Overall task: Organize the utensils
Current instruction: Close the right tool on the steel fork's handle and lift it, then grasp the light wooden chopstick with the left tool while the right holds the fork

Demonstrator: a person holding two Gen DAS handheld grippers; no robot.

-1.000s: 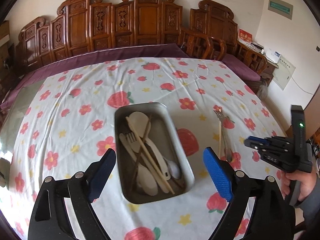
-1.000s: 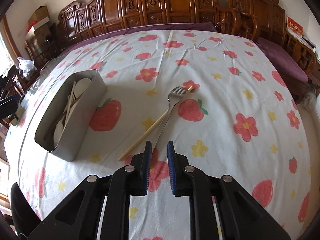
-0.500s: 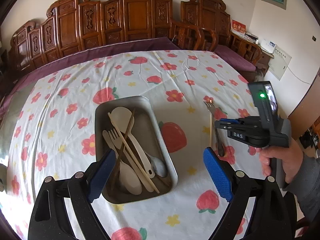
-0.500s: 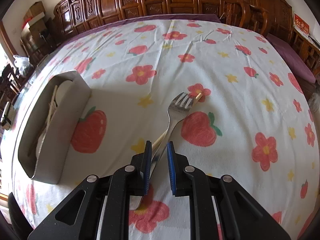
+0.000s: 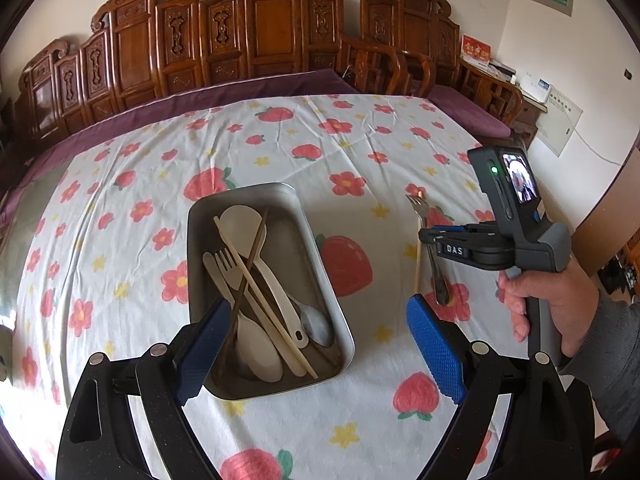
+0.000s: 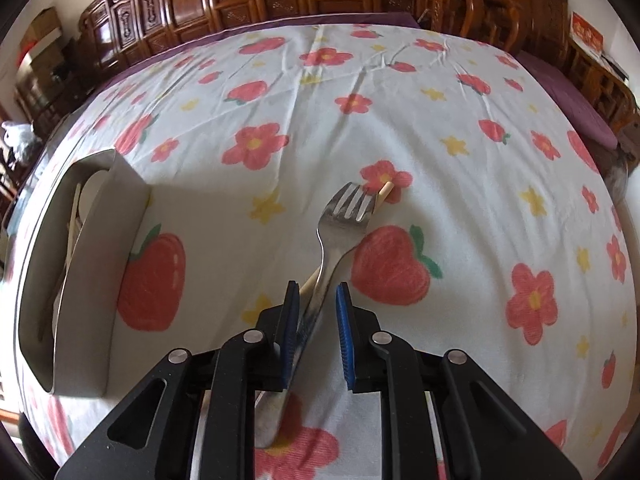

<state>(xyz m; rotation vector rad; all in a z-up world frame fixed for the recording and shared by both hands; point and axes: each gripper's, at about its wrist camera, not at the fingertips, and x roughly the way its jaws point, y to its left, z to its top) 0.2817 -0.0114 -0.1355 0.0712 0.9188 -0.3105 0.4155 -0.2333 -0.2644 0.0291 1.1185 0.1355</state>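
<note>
From the left wrist camera, the left gripper point(image 5: 316, 350) hangs over the near end of a rounded rectangular metal tray point(image 5: 320, 256), its blue knurled fingers point(image 5: 434, 350) spread wide apart and holding nothing. Inside the brushed, matte tray lie pale flat spoons, a pale fork point(image 5: 228, 268), a shiny metal spoon point(image 5: 318, 322) and thin sticks, crossed loosely. To the right, the right gripper point(image 5: 430, 236) reaches over a metal fork point(image 5: 434, 264) and a slim pale chopstick point(image 5: 418, 256) lying on the crinkled cloth printed with strawberries and flowers that covers the table point(image 5: 120, 160). Carved dark wooden chairs point(image 5: 260, 28) line the far edge.

From the right wrist camera, the right gripper point(image 6: 316, 332) has its ribbed blue fingers point(image 6: 344, 336) slightly apart on either side of the polished fork point(image 6: 340, 224) handle; I cannot tell whether they press on it. The fork's curved tines point away, crossing over the round-ended chopstick point(image 6: 384, 192). The tray point(image 6: 96, 264) stands to the left, its smooth grey wall well apart from the fork.
</note>
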